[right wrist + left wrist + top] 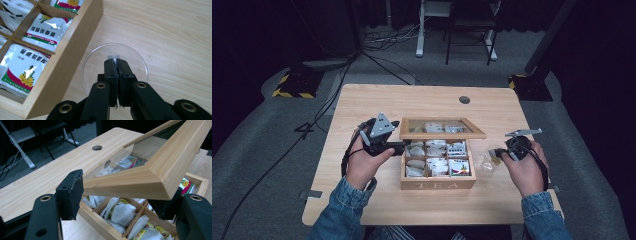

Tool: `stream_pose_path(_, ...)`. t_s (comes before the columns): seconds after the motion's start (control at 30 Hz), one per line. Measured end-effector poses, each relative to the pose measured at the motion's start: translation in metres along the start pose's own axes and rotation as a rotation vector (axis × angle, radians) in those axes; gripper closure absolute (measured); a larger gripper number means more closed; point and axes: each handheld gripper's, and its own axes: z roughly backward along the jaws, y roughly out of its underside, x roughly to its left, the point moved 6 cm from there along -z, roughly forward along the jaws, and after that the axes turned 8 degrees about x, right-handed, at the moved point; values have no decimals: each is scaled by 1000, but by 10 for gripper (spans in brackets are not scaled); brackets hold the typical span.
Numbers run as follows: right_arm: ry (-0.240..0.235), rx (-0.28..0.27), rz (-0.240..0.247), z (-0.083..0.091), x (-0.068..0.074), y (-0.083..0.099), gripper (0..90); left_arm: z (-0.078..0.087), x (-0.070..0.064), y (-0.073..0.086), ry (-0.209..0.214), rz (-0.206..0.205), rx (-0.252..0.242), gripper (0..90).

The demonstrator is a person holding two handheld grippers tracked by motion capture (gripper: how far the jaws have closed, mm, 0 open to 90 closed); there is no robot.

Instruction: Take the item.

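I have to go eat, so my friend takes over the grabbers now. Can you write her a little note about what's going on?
Left gripper: jaws set around the raised lid's wooden corner, propping the lid of the tea box open.
Right gripper: shut on a thin packet edge above the clear glass, right of the box on the table.
Done: box opened, one packet seemingly taken out.
Left: probably drop the packet into the glass, then lower the lid gently.
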Motion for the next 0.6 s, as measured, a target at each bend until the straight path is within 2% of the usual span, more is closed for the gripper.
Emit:
stream_pose_path(0.07, -4, 3, -2, -3, 0, 0, 849, 0, 0, 0, 3, 1, 3, 331)
stream_pose_path(0.1, -1, -13, -1, -4, 0, -1, 793, 0, 0, 0, 1, 2, 1, 331)
stream_pose_path(0.23, 6, -35, -3, -4, -2, -2, 737, -1, 0, 0, 0, 2, 0, 332)
stream_pose_path(0.6, 22, -90, -17, 4, -9, -3, 670, -1, 0, 0, -2, -1, 0, 331)
